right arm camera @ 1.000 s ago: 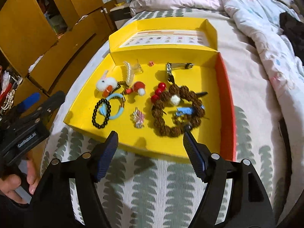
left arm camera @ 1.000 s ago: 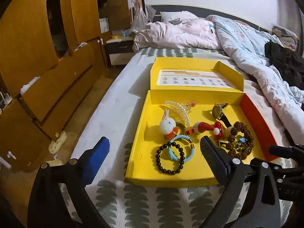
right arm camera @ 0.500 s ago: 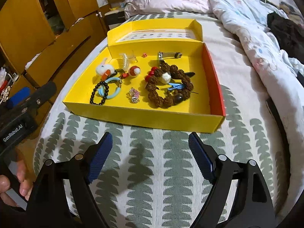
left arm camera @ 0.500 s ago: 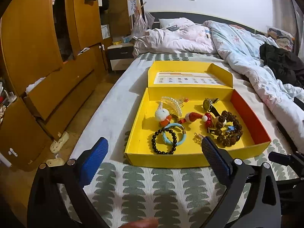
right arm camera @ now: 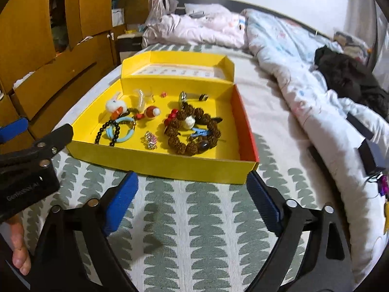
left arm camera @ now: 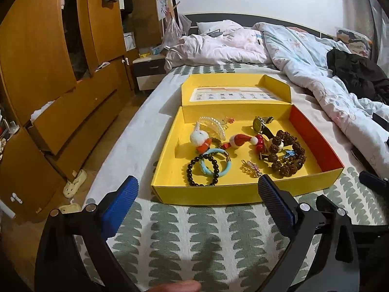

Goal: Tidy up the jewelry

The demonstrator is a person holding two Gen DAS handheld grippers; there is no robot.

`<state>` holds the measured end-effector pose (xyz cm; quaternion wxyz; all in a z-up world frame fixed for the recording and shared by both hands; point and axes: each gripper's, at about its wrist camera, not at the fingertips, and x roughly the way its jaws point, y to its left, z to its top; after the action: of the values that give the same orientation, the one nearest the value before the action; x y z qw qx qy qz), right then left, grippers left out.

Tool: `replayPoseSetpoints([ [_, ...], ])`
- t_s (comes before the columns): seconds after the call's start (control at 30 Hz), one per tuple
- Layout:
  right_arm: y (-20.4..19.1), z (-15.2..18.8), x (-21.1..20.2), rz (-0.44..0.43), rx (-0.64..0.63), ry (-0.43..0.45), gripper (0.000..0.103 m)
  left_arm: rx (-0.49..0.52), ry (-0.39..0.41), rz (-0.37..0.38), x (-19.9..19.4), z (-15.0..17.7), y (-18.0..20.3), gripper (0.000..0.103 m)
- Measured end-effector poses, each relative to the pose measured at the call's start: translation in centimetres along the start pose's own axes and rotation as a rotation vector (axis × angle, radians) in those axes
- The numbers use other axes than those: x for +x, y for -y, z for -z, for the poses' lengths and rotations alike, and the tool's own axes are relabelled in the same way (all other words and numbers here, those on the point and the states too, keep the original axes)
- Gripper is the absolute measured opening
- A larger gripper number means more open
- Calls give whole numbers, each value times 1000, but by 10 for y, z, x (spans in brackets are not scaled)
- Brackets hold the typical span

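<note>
An open yellow box (left arm camera: 206, 192) (right arm camera: 155, 157) lies on the bed with jewelry inside: a black bead bracelet (left arm camera: 203, 171) (right arm camera: 107, 131), a light blue bangle (left arm camera: 215, 164), a brown seed-bead bracelet (left arm camera: 287, 158) (right arm camera: 192, 131), a watch (left arm camera: 261, 125), a white rabbit charm (left arm camera: 200, 138) and a pearl hair clip (left arm camera: 212, 124). My left gripper (left arm camera: 198, 194) stands open over the bedspread, short of the box's near wall. My right gripper (right arm camera: 192, 189) hangs before the same wall, its jaws opening with nothing between them. The left gripper's body (right arm camera: 29, 165) shows at the right wrist view's left edge.
A rumpled quilt (left arm camera: 316, 73) and a black garment (left arm camera: 355, 73) fill the bed's right side. Wooden wardrobes and drawers (left arm camera: 60, 85) line the left, with slippers (left arm camera: 75, 183) on the floor. Small items (right arm camera: 379, 182) lie by the quilt's edge. A person's fingers (right arm camera: 18, 250) hold the left gripper.
Both grippers have drawn back from the box, so more patterned bedspread lies before them. The right gripper's jaws have widened and its view has tilted up, showing the headboard.
</note>
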<state>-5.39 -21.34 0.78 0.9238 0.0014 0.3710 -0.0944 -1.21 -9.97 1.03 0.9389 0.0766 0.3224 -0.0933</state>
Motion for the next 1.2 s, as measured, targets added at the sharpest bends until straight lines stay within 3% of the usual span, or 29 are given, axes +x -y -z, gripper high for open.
replayPoseSetpoints([
  [0.7, 2, 3, 2, 33, -34, 53, 96, 34, -40, -18, 10, 4, 11, 97],
  [1.2, 4, 7, 9, 0, -33, 27, 96, 35, -37, -18, 10, 4, 10, 97],
])
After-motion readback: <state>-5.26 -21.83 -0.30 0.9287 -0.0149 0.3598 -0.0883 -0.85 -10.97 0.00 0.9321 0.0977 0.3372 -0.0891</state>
